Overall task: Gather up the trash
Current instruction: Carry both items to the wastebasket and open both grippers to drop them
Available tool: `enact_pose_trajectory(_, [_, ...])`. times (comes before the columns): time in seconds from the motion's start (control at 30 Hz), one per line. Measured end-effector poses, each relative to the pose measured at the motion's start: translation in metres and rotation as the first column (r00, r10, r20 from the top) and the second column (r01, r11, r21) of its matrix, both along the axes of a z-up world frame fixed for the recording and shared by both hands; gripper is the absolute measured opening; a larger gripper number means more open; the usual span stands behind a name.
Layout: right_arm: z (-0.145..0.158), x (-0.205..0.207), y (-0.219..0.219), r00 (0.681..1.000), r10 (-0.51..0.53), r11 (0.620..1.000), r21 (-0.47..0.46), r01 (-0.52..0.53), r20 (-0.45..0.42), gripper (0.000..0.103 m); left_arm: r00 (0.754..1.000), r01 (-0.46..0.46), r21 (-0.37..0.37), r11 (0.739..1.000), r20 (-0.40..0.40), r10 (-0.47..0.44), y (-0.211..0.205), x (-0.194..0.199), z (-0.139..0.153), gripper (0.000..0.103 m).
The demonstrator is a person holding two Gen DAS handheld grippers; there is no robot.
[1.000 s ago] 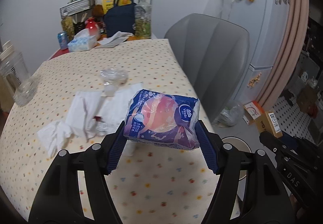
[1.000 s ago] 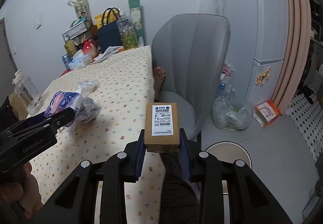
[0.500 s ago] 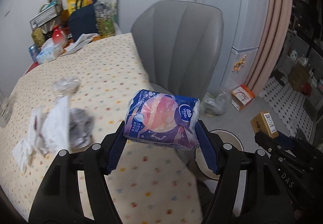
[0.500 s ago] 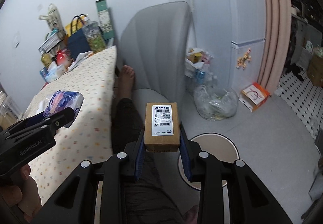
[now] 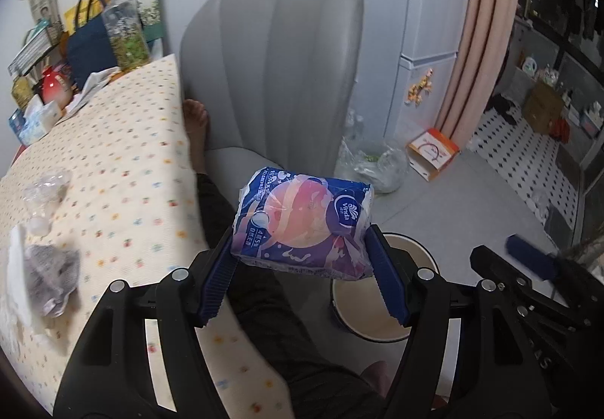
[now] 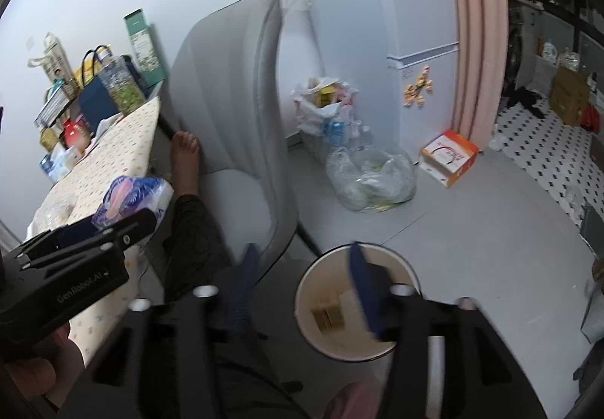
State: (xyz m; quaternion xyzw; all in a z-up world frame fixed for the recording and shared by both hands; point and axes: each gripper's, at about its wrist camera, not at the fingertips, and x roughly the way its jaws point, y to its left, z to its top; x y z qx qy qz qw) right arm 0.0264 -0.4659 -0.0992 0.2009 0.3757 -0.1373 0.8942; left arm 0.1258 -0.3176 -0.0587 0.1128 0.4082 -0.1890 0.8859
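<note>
My left gripper (image 5: 299, 232) is shut on a blue and pink tissue pack (image 5: 302, 219), held in the air beyond the table edge and to the left of the round white bin (image 5: 422, 253) on the floor. My right gripper (image 6: 302, 249) hangs over the bin (image 6: 313, 275); its jaws are opening and nothing is between them. A small cardboard box (image 6: 328, 313) lies inside the bin. The right wrist view shows the left gripper (image 6: 94, 241) with the pack (image 6: 132, 192) at the left. A right gripper finger (image 5: 528, 262) shows at the right of the left wrist view.
A grey chair (image 5: 271, 71) stands by the dotted-cloth table (image 5: 113, 162), which holds crumpled tissues and wrappers (image 5: 45, 275). A person's leg and bare foot (image 6: 185, 154) lie between the table and the chair. A clear plastic bag (image 6: 370, 181) and an orange box (image 6: 449, 158) sit on the floor by the fridge.
Both grippers swung right from the table towards the bin. The right jaws opened, and the cardboard box that they held now lies in the bin. The left grip is unchanged.
</note>
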Motion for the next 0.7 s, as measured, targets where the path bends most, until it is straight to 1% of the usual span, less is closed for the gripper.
enact_pose_trajectory(0.17, [-0.011, -0.003, -0.028, 0.999, -0.047, 0.999, 0.018, 0.047, -0.014, 0.057, 0.999, 0.025, 0.019, 1.0, -0.028, -0.024, -0.022, 0.007, -0.013, 0.068])
enact_pose_trajectory(0.27, [-0.02, -0.008, -0.045, 0.996, -0.078, 0.996, 0.032, 0.079, -0.032, 0.059, 0.998, 0.049, 0.028, 0.998, -0.045, -0.048, -0.039, 0.007, -0.02, 0.068])
enact_pose_trajectory(0.5, [-0.032, -0.029, -0.077, 0.984, -0.169, 0.985, 0.037, 0.171, -0.058, 0.072, 0.989, 0.125, 0.038, 0.991, -0.081, -0.121, -0.08, 0.0, -0.033, 0.068])
enact_pose_trajectory(0.6, [-0.031, -0.037, -0.085, 0.979, -0.196, 0.98, 0.019, 0.197, -0.059, 0.079, 0.984, 0.153, 0.041, 0.987, -0.102, -0.148, -0.096, -0.002, -0.039, 0.073])
enact_pose_trajectory(0.67, [-0.031, -0.041, -0.089, 0.976, -0.21, 0.978, 0.009, 0.211, -0.059, 0.083, 0.983, 0.157, 0.043, 0.987, -0.101, -0.152, -0.102, -0.004, -0.04, 0.086])
enact_pose_trajectory(0.7, [-0.03, -0.041, -0.09, 0.975, -0.215, 0.976, 0.009, 0.216, -0.059, 0.085, 0.984, 0.157, 0.041, 0.987, -0.096, -0.153, -0.102, -0.005, -0.039, 0.088])
